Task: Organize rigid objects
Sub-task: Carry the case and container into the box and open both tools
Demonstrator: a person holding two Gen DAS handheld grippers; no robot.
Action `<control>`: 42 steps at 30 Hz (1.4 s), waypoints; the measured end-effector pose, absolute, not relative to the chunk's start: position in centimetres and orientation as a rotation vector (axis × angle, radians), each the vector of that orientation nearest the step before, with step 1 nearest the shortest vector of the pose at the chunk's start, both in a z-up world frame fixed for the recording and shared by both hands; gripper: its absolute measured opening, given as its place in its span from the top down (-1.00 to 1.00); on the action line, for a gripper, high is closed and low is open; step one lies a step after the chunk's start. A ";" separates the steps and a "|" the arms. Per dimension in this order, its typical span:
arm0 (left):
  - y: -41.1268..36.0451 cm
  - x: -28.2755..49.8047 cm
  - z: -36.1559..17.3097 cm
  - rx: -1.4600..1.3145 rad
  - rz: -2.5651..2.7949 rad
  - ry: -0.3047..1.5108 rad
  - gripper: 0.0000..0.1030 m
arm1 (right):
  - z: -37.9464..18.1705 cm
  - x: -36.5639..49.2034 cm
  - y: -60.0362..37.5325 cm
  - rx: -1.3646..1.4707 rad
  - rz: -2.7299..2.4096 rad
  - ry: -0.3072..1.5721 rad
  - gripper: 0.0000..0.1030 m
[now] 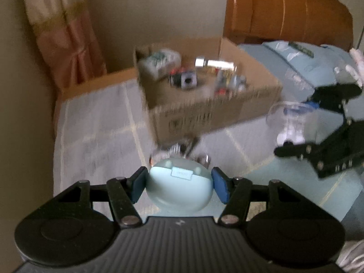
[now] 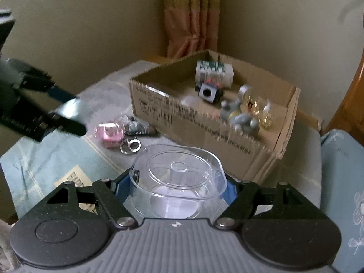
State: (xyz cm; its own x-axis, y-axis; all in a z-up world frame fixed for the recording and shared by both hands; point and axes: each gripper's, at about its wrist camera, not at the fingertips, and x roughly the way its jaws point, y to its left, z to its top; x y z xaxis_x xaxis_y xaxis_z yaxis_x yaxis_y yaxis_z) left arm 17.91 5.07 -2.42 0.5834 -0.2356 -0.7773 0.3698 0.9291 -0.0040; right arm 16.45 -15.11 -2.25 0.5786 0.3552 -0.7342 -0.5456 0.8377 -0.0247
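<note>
Both grippers are loaded. The left gripper is clamped on a pale blue rounded case; the right gripper grips a clear plastic tub by its sides. The open cardboard box, already holding small things, lies straight ahead and farther off from both, lower than the loads. In the right wrist view the tub looks nearer the box's front wall.
</note>
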 end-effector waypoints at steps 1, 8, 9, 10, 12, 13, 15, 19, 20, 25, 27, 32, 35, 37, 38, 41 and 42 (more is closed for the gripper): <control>4.8 18.4 -1.9 0.170 -0.363 0.867 -0.18 | -1.7 16.5 -15.2 -0.256 0.536 0.785 -0.57; 2.0 22.9 0.7 0.214 -0.391 0.802 -0.18 | 1.3 17.8 -15.9 -0.255 0.532 0.713 -0.57; 1.7 23.7 0.8 0.214 -0.393 0.799 -0.18 | 1.6 18.0 -15.9 -0.257 0.529 0.704 -0.57; 1.4 24.3 0.9 0.210 -0.392 0.799 -0.18 | 1.8 18.2 -16.0 -0.258 0.525 0.696 -0.57; 0.8 25.9 1.0 0.202 -0.388 0.803 -0.18 | 2.2 18.6 -16.2 -0.259 0.520 0.688 -0.57; 0.7 26.4 1.0 0.203 -0.386 0.803 -0.18 | 2.3 18.9 -16.3 -0.261 0.517 0.684 -0.57; 0.1 27.7 1.0 0.207 -0.377 0.803 -0.18 | 2.5 19.3 -16.4 -0.264 0.512 0.682 -0.57; -0.5 29.3 0.8 0.210 -0.364 0.804 -0.18 | 2.6 20.0 -16.6 -0.261 0.502 0.681 -0.57; -0.6 29.7 0.7 0.210 -0.361 0.804 -0.18 | 2.6 20.2 -16.6 -0.259 0.499 0.682 -0.57; -0.6 30.4 0.4 0.196 -0.330 0.756 -0.96 | 2.5 20.5 -16.6 -0.260 0.499 0.686 -0.57; -0.7 30.1 0.3 0.209 -0.334 0.744 -0.96 | 2.6 20.4 -16.5 -0.262 0.500 0.687 -0.57; -0.5 29.1 -0.1 0.212 -0.340 0.736 -0.96 | 2.7 20.5 -16.4 -0.264 0.497 0.683 -0.57; -0.1 27.9 -0.1 0.196 -0.339 0.715 -0.96 | 2.8 20.7 -16.2 -0.259 0.493 0.680 -0.57; 0.3 27.2 -0.1 0.180 -0.335 0.705 -0.96 | 2.9 20.9 -16.1 -0.257 0.486 0.676 -0.57; 0.6 26.8 -0.1 0.172 -0.332 0.699 -0.96 | 3.1 21.1 -16.1 -0.253 0.484 0.674 -0.57; 1.3 25.6 -0.3 0.156 -0.312 0.678 -0.97 | 3.5 21.9 -15.8 -0.250 0.478 0.665 -0.57; 1.6 25.1 -0.4 0.155 -0.306 0.671 -0.97 | 3.7 22.2 -15.5 -0.251 0.473 0.663 -0.57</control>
